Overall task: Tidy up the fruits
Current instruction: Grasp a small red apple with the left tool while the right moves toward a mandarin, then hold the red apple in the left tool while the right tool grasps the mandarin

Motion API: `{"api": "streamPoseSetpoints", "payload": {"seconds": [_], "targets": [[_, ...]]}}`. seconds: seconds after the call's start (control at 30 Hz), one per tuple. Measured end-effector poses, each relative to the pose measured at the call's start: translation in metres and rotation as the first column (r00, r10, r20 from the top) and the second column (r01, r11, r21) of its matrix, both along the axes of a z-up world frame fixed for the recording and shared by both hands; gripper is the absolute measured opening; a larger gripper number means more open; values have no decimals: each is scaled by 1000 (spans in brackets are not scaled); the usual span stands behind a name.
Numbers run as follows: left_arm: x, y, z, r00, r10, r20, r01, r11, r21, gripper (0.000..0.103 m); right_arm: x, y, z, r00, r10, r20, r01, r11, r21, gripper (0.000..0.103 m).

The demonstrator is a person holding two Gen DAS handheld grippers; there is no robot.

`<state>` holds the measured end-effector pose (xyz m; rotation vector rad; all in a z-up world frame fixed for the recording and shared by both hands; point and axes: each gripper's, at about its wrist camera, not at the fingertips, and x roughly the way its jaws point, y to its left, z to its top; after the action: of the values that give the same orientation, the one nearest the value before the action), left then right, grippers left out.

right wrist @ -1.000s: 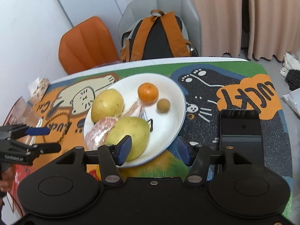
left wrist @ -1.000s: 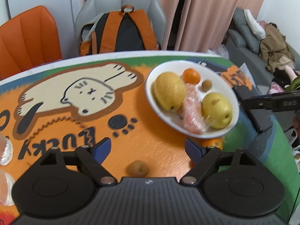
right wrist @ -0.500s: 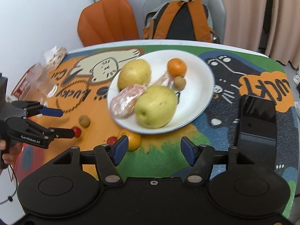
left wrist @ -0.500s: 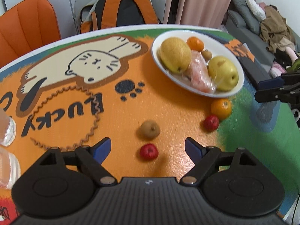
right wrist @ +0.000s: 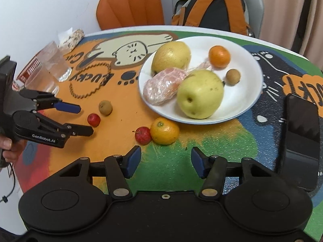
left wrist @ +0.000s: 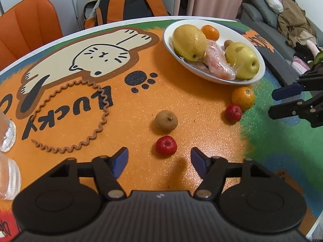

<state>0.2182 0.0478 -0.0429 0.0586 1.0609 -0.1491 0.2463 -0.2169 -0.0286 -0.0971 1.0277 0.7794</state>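
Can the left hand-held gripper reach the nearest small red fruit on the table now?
Probably yes. The left hand-held gripper is open, and the red fruit lies just ahead between its fingers, with nothing between them.

Glossy white plate (right wrist: 250, 92), grainy glittery table mat (left wrist: 129, 109), crinkly clear plastic wrap (right wrist: 163, 87) on one fruit.

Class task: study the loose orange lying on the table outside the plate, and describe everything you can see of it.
The loose orange is small, round and glossy, with dimpled peel and a greenish stem scar facing up. It lies on the cat-print mat, just outside the white plate at its near rim. A small red fruit sits against its side and appears to touch it. Neither hand-held gripper holds it; the right hand-held gripper is open right before it.
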Motion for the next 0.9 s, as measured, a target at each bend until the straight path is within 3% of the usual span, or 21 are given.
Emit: {"api": "streamPoseSetpoints", "payload": {"seconds": [0.23, 0.5, 0.63, 0.9], "targets": [[9, 2, -4, 1000, -10, -9, 10, 1000, 8, 53, 8, 13, -7, 1000, 27, -12, -27, 999, -27, 52], [13, -3, -8, 1000, -26, -13, 26, 1000, 15, 39, 10, 25, -18, 999, 40, -19, -41, 998, -47, 43], [18, -5, -6, 999, -30, -18, 30, 1000, 1, 24, 13, 28, -16, 999, 39, -18, -40, 998, -52, 39], [16, -9, -3, 999, -50, -5, 50, 998, -27, 22, 18, 31, -15, 1000, 31, -4, -31, 997, -69, 36]]}}
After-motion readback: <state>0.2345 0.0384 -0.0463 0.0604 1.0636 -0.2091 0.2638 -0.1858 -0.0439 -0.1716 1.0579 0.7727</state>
